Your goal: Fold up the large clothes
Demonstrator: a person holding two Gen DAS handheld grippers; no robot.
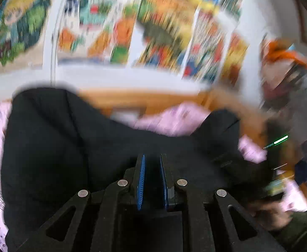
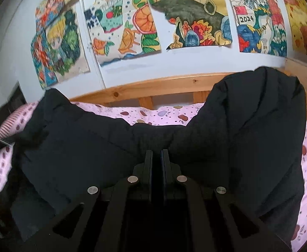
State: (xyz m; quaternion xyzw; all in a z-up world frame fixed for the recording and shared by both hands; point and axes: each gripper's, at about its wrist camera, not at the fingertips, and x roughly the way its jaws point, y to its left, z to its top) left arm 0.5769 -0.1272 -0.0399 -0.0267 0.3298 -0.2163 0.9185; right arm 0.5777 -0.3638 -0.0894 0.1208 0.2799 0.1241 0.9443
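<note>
Tongs, L (image 1: 152, 163) & R (image 2: 157, 157): we clench both on black coat (image 2: 90, 147), lower centre, over pink bed sheet (image 2: 164, 113).

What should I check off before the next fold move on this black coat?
1. Right gripper shut on the black coat: ok; fabric fills the narrow gap.
2. Left gripper grip on the coat: cannot tell; small gap, blurred frame.
3. Coat lies on the pink bedsheet: ok.
4. Coat spread flat: not ok; bunched, humps at both sides.
5. Left view sharp enough to judge: not ok; motion blur.
</note>
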